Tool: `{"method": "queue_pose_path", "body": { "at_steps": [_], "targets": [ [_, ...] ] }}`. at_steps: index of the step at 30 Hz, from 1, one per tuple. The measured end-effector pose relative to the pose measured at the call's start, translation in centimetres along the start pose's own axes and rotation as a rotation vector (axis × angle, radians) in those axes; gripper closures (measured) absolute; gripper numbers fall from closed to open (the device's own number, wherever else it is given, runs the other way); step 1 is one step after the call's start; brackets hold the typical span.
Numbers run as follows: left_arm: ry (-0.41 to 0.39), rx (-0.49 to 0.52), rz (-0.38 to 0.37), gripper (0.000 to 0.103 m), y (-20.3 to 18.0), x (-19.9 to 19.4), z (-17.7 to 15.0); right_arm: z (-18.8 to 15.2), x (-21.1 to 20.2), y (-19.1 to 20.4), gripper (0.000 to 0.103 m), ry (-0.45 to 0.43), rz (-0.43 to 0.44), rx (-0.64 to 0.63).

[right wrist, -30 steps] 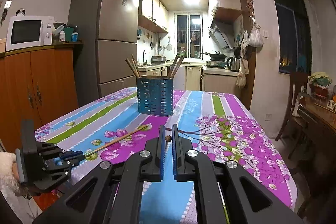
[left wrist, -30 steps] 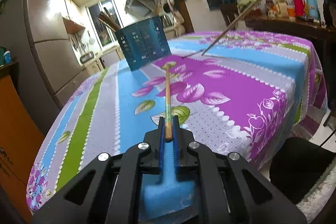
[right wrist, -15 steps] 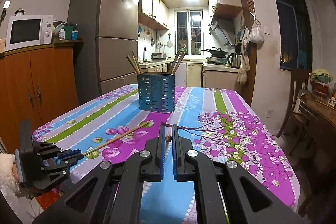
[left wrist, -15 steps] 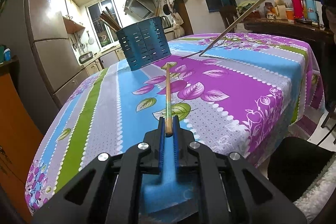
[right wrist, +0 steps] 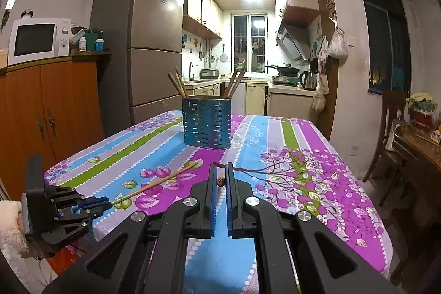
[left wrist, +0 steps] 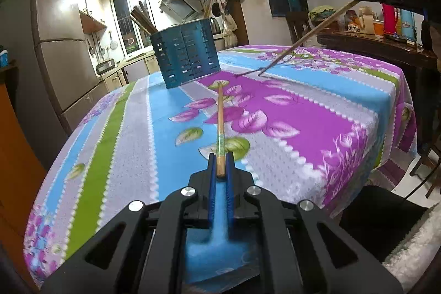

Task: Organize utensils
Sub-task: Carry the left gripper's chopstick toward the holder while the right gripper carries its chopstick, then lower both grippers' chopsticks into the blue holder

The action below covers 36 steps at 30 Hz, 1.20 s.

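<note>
A blue perforated utensil holder (left wrist: 185, 56) with several chopsticks in it stands on the floral tablecloth (left wrist: 303, 112); it also shows in the right wrist view (right wrist: 206, 122). My left gripper (left wrist: 220, 166) is shut on a wooden chopstick (left wrist: 220, 117) that points toward the holder with its tip near the cloth. My right gripper (right wrist: 220, 178) is shut on another chopstick (right wrist: 220, 181), seen end-on. In the left wrist view that chopstick (left wrist: 306, 39) slants down to the table from the right gripper's body at upper right.
A fridge (right wrist: 143, 46) and an orange cabinet (right wrist: 49, 112) with a microwave (right wrist: 35, 40) stand to the left. A wooden side table (left wrist: 380, 46) with bottles and a chair (right wrist: 391, 134) stand to the right. The table's near edge drops off below both grippers.
Both grippers have moved a little nearer the holder, each still holding its chopstick. The right gripper has risen slightly.
</note>
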<state>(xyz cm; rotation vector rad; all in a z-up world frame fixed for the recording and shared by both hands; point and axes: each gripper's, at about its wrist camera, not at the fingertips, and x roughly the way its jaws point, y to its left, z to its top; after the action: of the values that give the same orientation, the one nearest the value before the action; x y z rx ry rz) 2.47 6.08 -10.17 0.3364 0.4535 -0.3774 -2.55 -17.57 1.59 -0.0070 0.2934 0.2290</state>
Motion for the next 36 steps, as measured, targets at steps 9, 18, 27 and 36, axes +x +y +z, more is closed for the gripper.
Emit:
{"method": "queue_pose_path", "body": {
  "at_steps": [9,18,27,36],
  "targets": [
    [-0.068,-0.033,-0.003,0.098,1.7,-3.5,6.7,2.6,-0.4,-0.2,0.096,-0.054,0.013,-0.037],
    [-0.111,-0.151,-0.010,0.098,4.6,-3.5,13.5,7.2,1.8,-2.3,0.096,-0.057,0.088,0.020],
    [-0.086,-0.198,-0.038,0.098,5.9,-1.9,18.1,10.6,5.0,-3.2,0.096,-0.009,0.147,0.069],
    [-0.031,-0.229,-0.065,0.098,7.2,0.2,21.5,13.5,6.6,-2.6,0.096,0.017,0.164,0.069]
  ]
}}
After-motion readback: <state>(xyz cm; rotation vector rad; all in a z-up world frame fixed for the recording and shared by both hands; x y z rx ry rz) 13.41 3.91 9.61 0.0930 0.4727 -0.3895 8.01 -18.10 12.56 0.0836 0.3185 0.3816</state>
